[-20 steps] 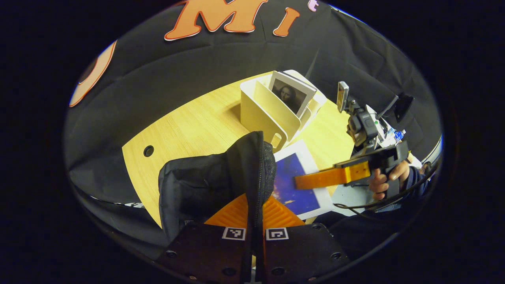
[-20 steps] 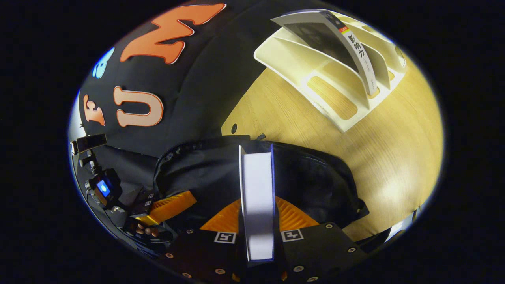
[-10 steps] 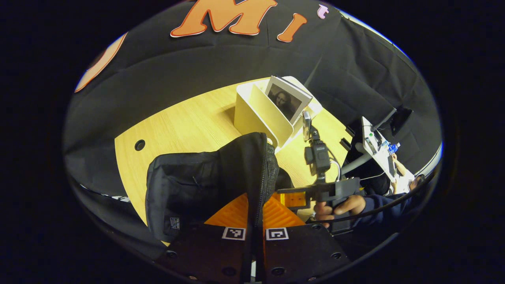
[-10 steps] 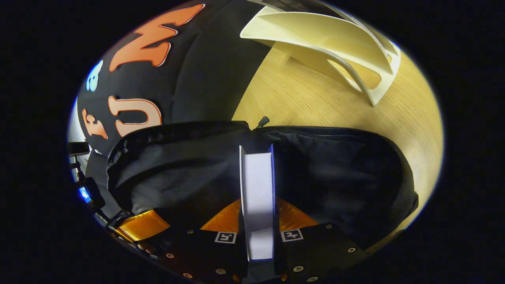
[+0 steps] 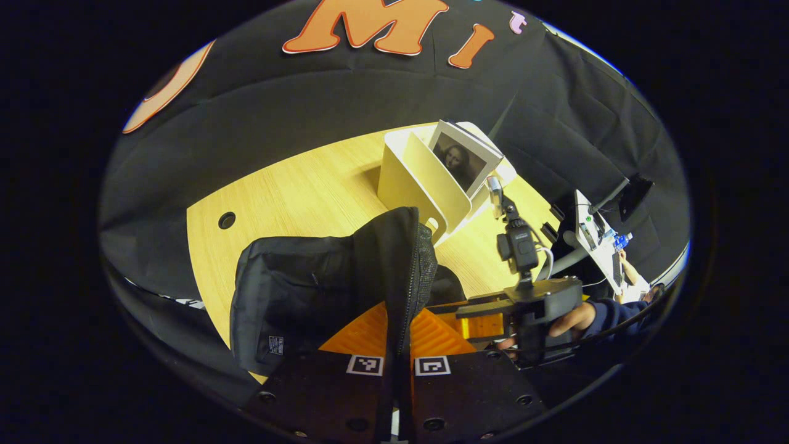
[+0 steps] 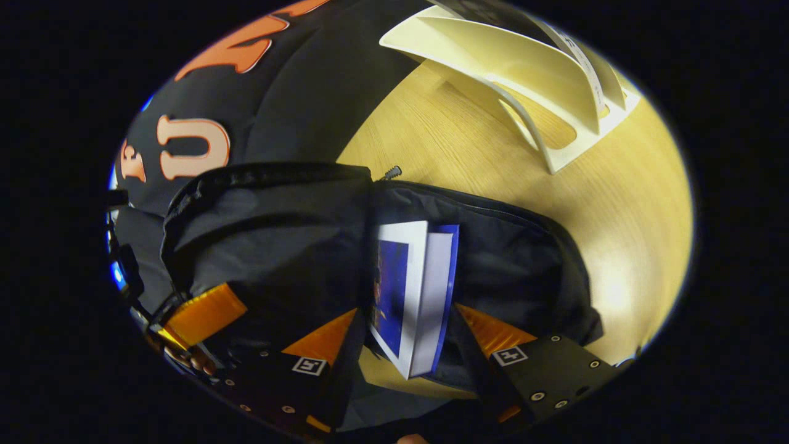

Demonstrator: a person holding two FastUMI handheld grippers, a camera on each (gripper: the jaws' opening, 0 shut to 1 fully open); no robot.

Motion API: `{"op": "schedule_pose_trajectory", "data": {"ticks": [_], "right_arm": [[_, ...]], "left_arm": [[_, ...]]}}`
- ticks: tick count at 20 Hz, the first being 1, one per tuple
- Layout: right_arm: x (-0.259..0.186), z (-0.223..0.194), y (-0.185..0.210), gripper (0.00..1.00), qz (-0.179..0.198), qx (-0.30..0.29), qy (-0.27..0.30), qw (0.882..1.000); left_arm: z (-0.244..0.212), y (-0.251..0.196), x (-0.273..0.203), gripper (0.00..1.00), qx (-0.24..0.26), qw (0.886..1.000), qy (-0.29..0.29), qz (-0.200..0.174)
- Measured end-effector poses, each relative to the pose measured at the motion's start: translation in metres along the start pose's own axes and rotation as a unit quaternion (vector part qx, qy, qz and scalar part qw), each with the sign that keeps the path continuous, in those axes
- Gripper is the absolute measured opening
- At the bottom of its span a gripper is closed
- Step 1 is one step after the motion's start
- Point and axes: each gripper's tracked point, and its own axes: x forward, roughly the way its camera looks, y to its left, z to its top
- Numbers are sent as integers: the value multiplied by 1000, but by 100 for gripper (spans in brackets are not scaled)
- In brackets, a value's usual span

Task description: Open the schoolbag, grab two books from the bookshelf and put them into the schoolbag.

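The black schoolbag [image 5: 308, 290] stands on the wooden table [image 5: 296, 191]. My left gripper [image 5: 400, 311] is shut on the bag's zipper rim [image 5: 407, 259] and holds it up. In the right gripper view the bag [image 6: 271, 228] gapes open, and a blue-and-white book [image 6: 410, 296] leans tilted in its mouth. My right gripper [image 6: 407, 308] is open, its fingers spread on either side of the book. The cream bookshelf [image 5: 419, 179] holds one book with a portrait cover [image 5: 462, 157]. The right gripper [image 5: 487, 314] and its hand sit just right of the bag.
The bookshelf [image 6: 524, 68] stands beyond the bag on the table [image 6: 616, 203], with bare wood between them. A cable hole [image 5: 227, 220] lies at the table's left. A side desk with a monitor arm [image 5: 607, 240] is off the right edge.
The right gripper carried the blue book into the bag's mouth, then opened; the book now leans tilted between spread fingers. The left gripper kept its hold on the bag's rim.
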Motion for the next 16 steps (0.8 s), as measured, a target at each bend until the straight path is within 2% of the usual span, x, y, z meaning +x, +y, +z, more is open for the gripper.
{"op": "schedule_pose_trajectory", "data": {"ticks": [2, 5, 6, 10, 16], "right_arm": [[-22, -1, -12, 87, -20, -37, 11, 999], [-58, 6, -23, 90, -37, -55, 17, 998], [-71, 11, -32, 95, -54, -64, 19, 996], [-133, 54, -64, 97, -121, -114, -3, 986], [-203, 123, -79, 98, -185, -185, -6, 965]], "left_arm": [[-1, -2, 3, 5, 5, 1000, 3, 3], [-2, -5, 5, 5, 3, 1000, 3, 9], [-2, -6, 4, 5, 1, 1000, 2, 11], [-3, -7, 9, 5, -12, 1000, 3, 21], [-6, -9, 15, 5, -40, 998, 2, 40]]}}
